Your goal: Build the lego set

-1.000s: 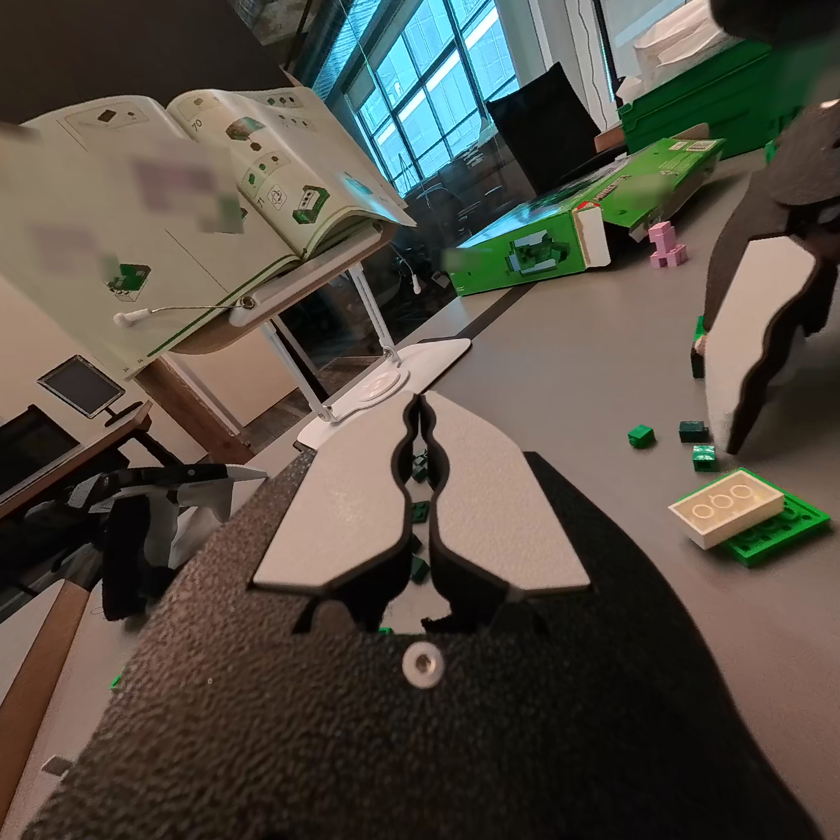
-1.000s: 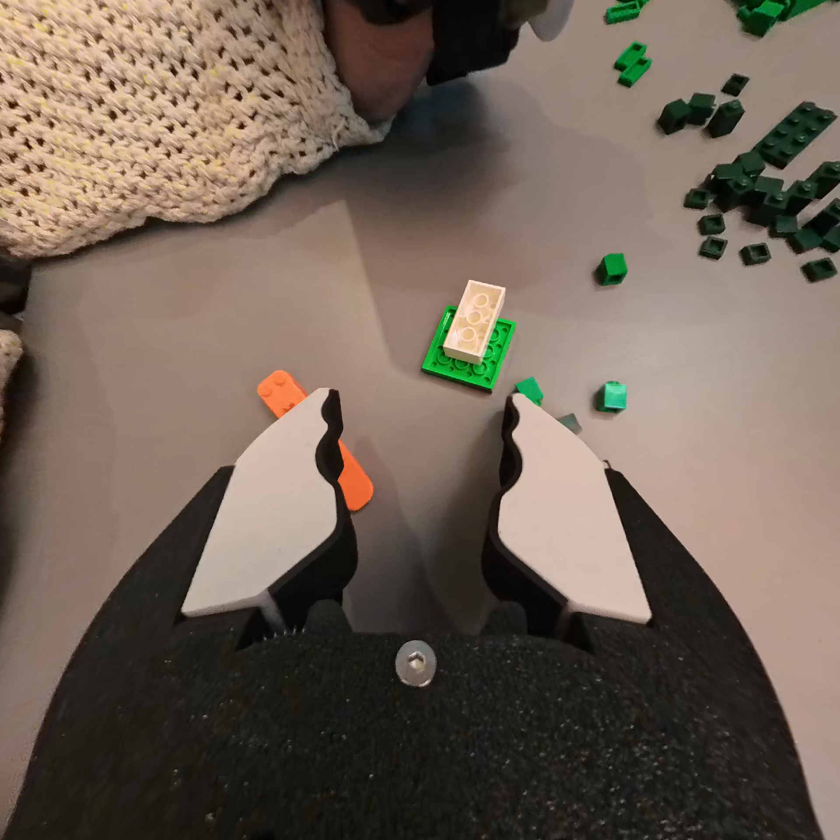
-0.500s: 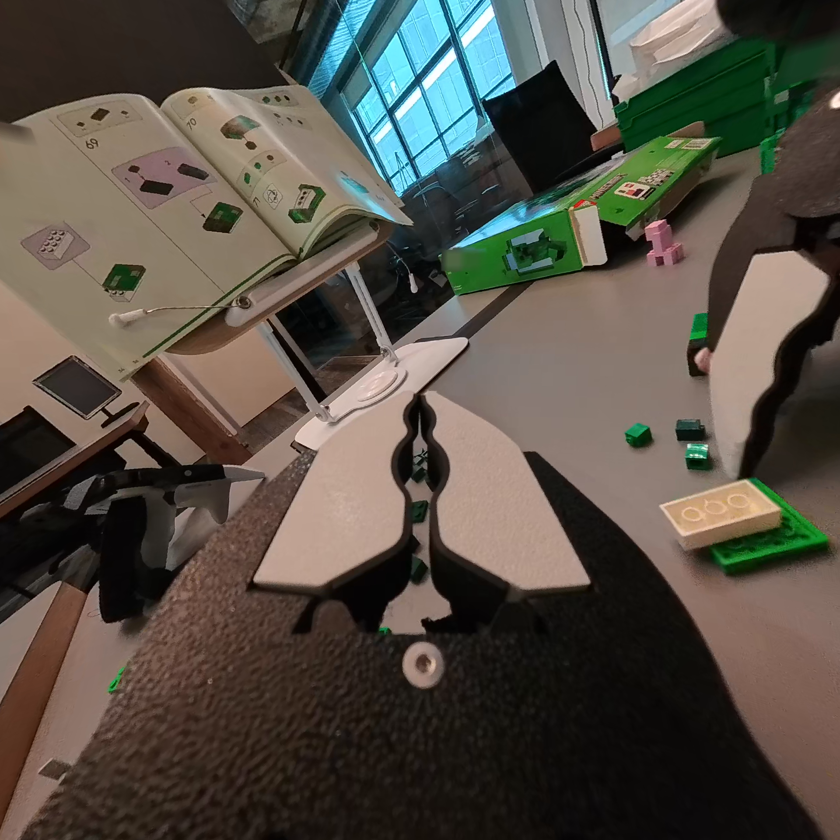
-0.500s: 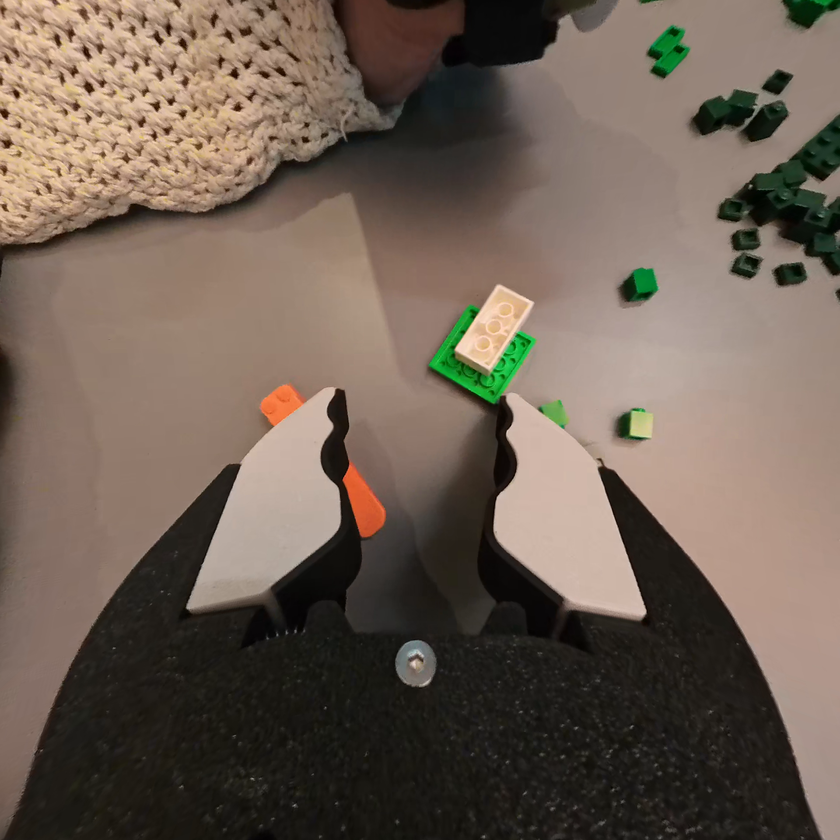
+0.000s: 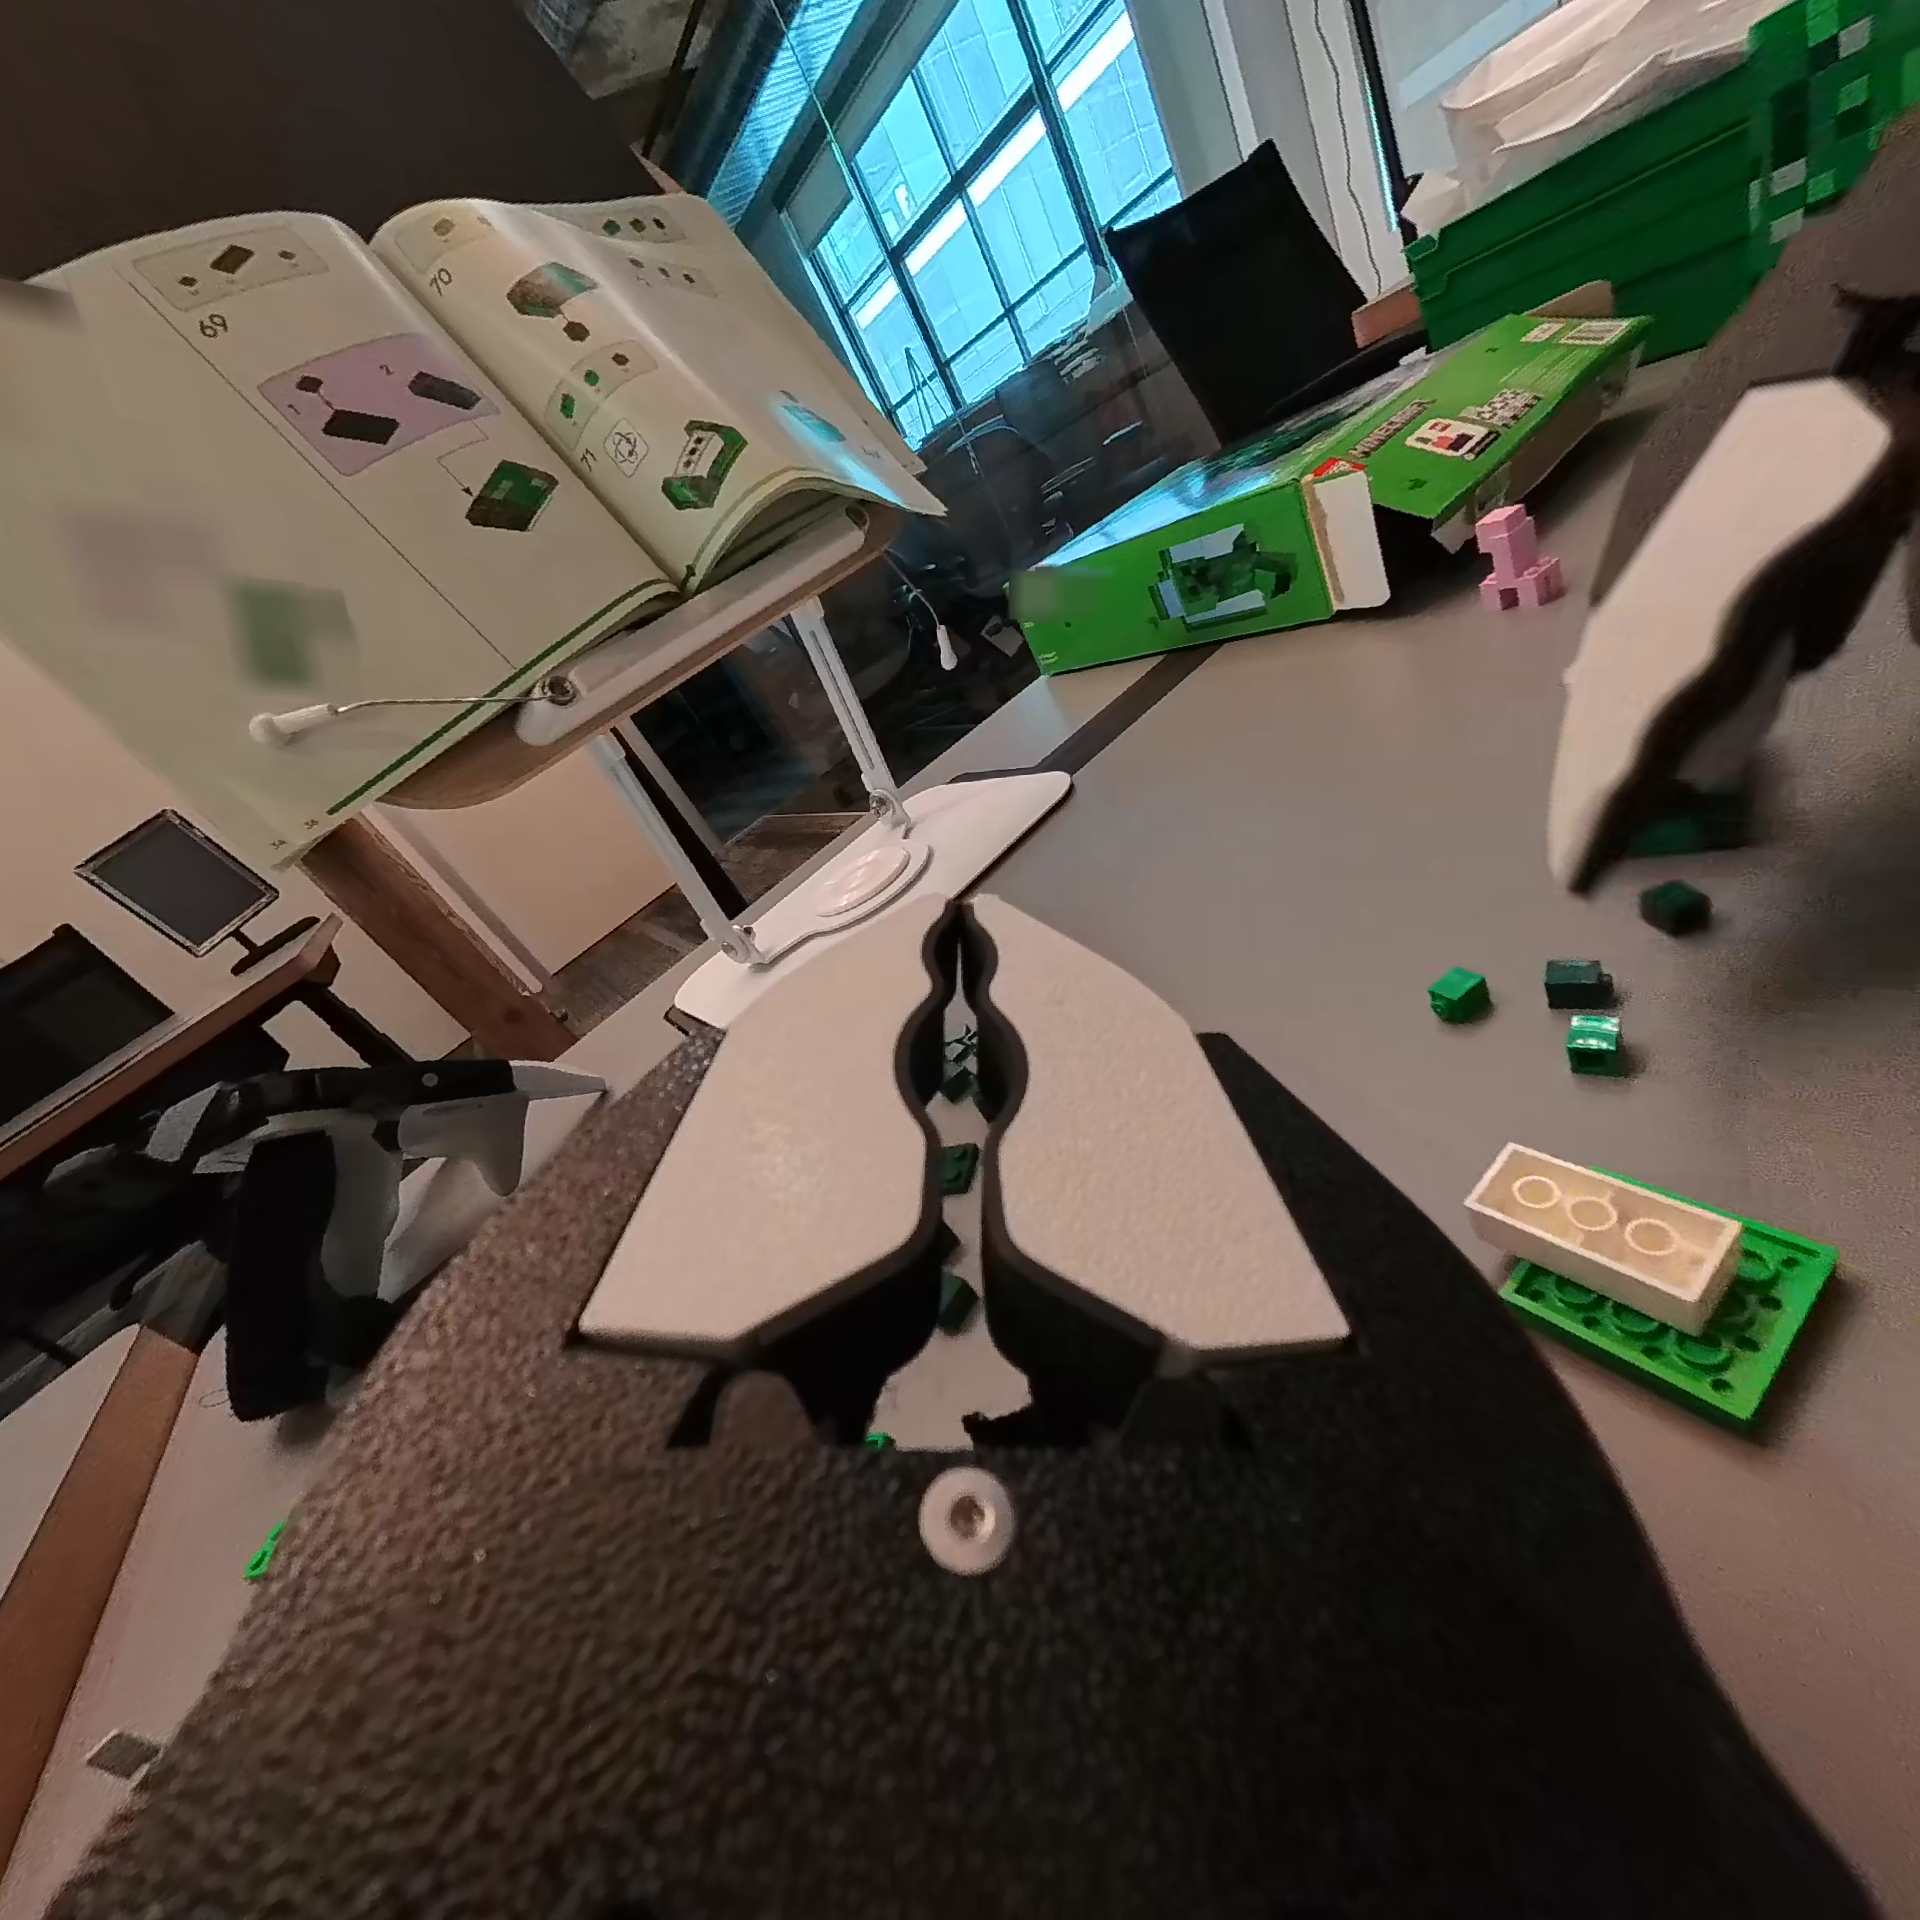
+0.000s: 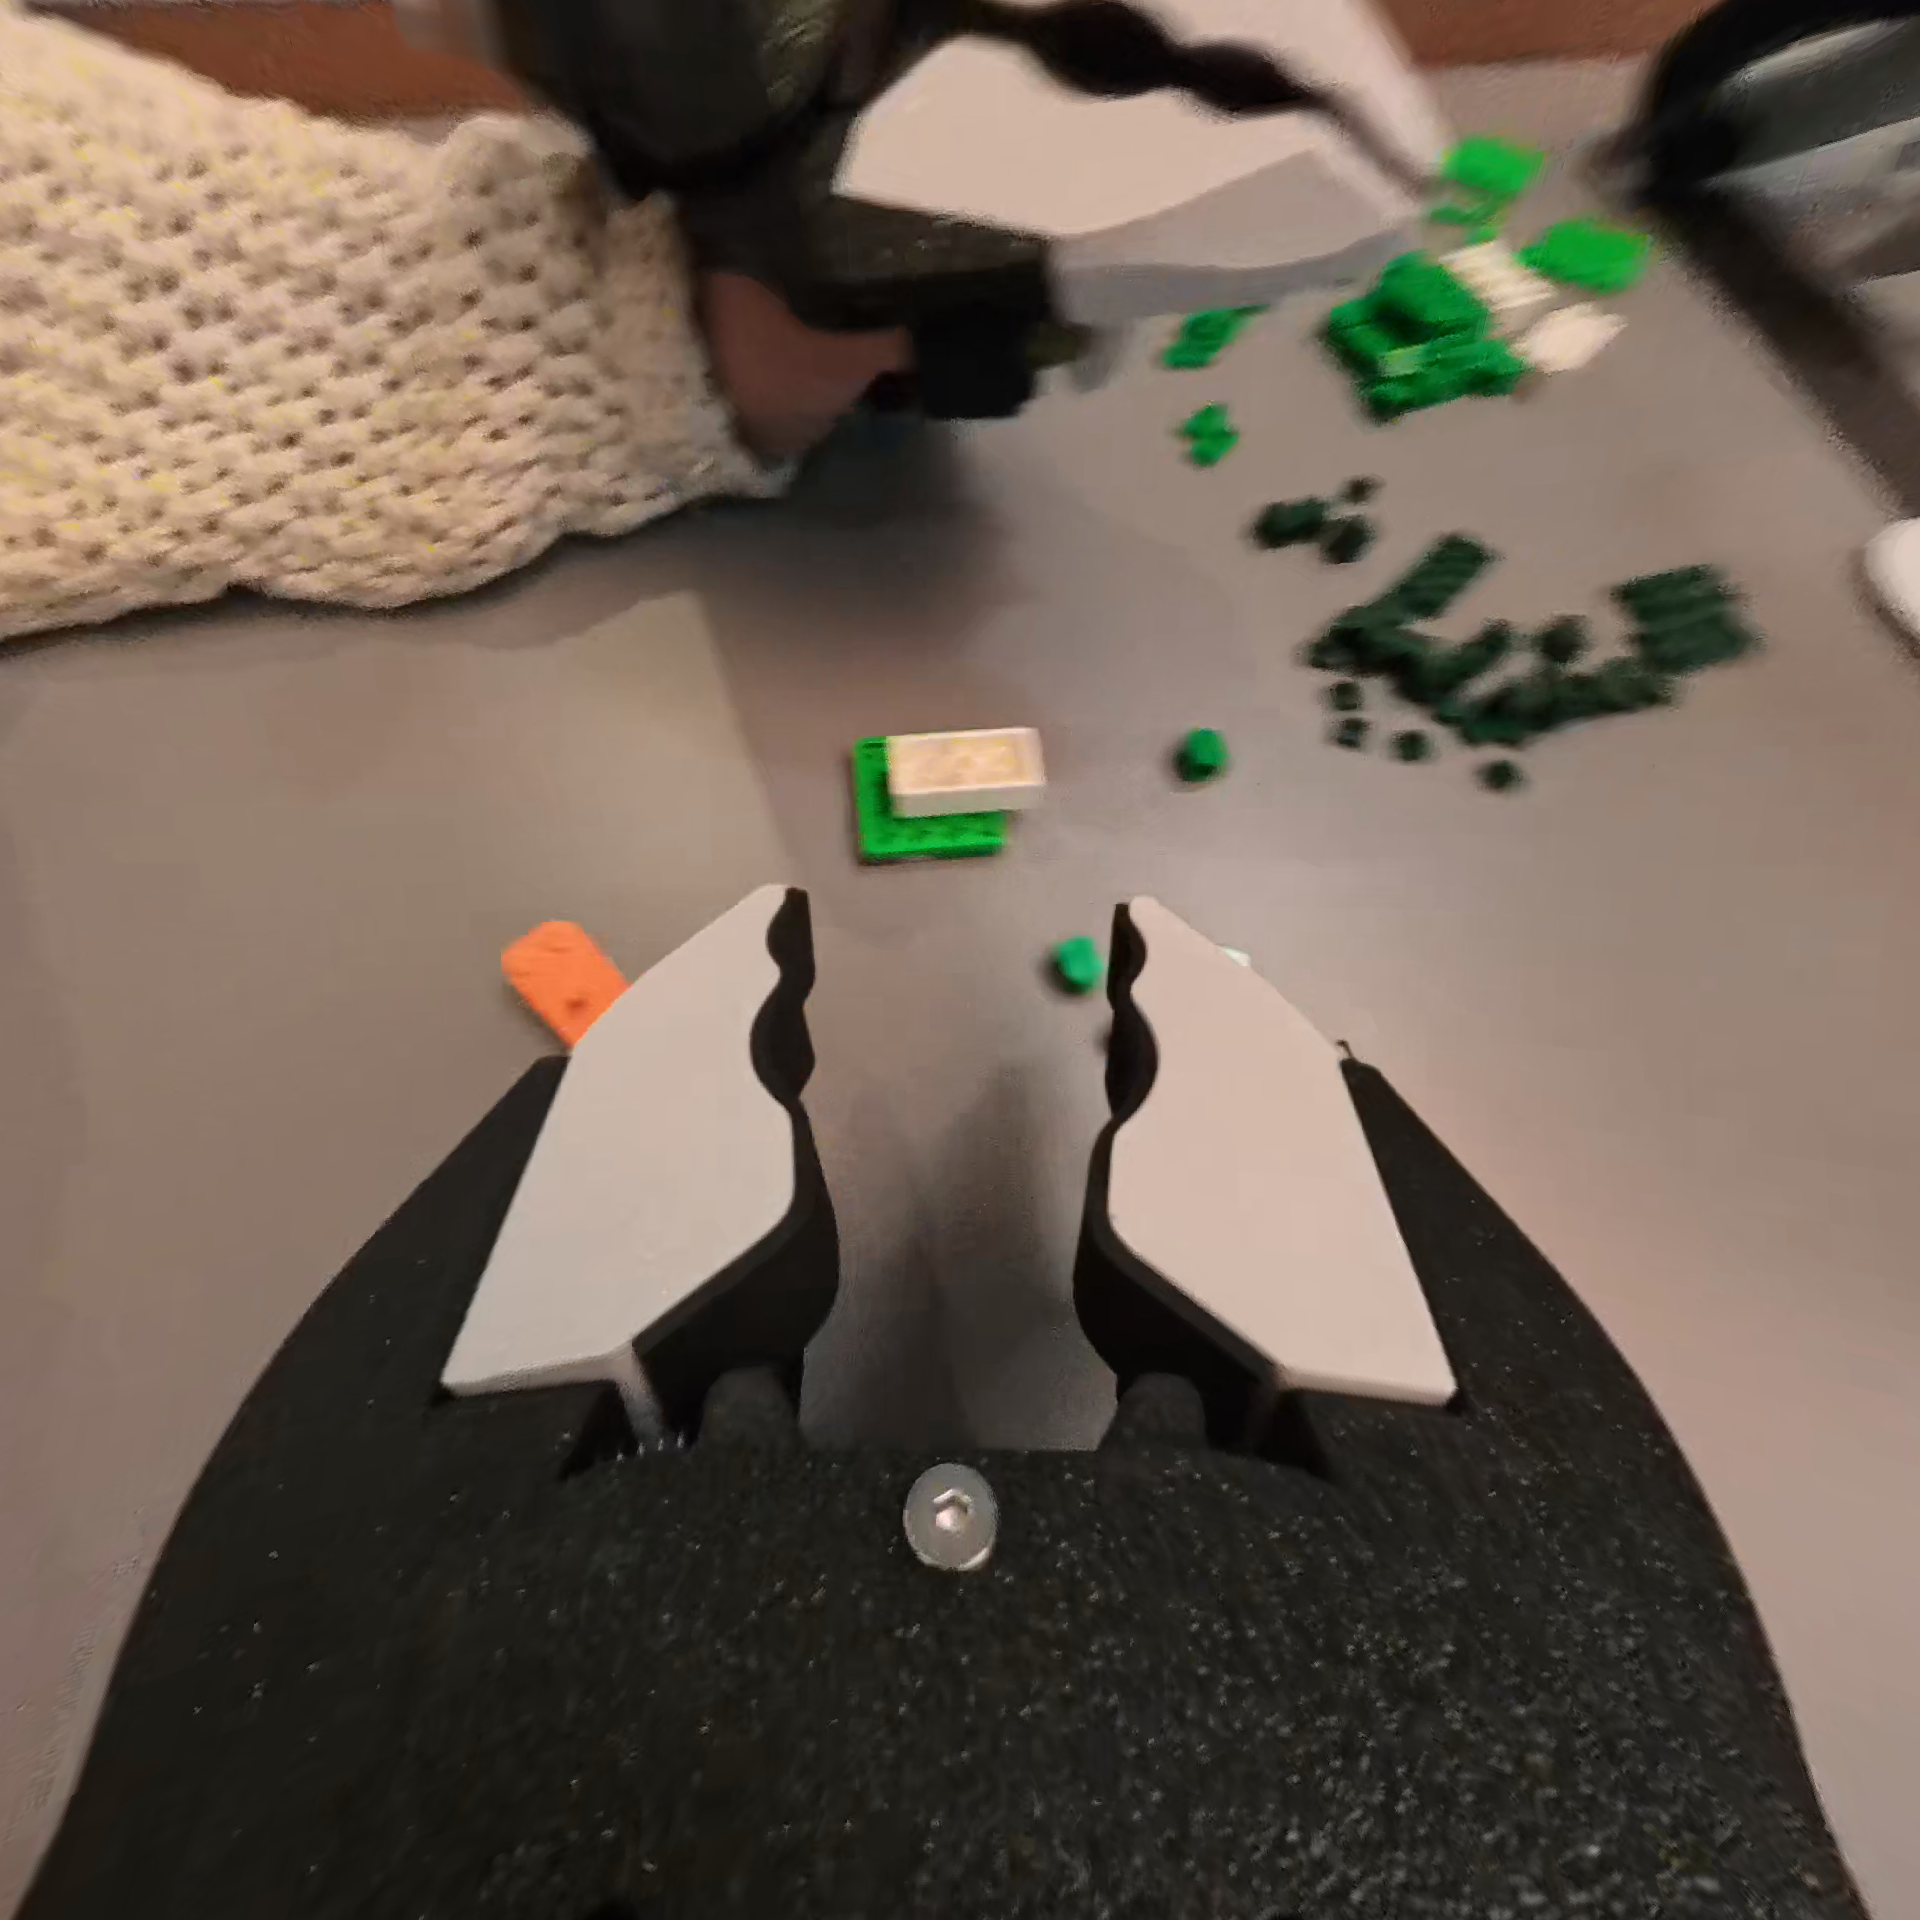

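A white brick (image 5: 1600,1236) sits on a bright green plate (image 5: 1683,1320) on the grey table; both also show in the right wrist view, the white brick (image 6: 966,769) on the green plate (image 6: 925,826). My left gripper (image 5: 958,920) is shut and empty, held above the table left of them. My right gripper (image 6: 951,914) is open and empty, just short of the plate, with a small green brick (image 6: 1075,964) by its right finger. It shows in the left wrist view (image 5: 1714,644) at the right. Loose small green bricks (image 5: 1460,995) lie near it.
An open instruction book (image 5: 395,436) rests on a white stand (image 5: 883,873). A green box (image 5: 1226,561) and a pink figure (image 5: 1517,561) lie farther back. An orange piece (image 6: 561,977) lies by the right gripper's left finger. A pile of dark green bricks (image 6: 1507,655) lies at the right. A knitted sleeve (image 6: 312,364) rests at the far left. The grippers' ends are close to 12 cm from one another. My left tips are about 11 cm from the white brick (image 6: 966,769), my right tips only 5 cm. My left wrist view (image 5: 1618,1216) looks at it from another angle.
My right gripper has pulled back and tilted up, so the plate with the white brick sits farther ahead and turned in its view. The left gripper has stayed shut and barely moved.
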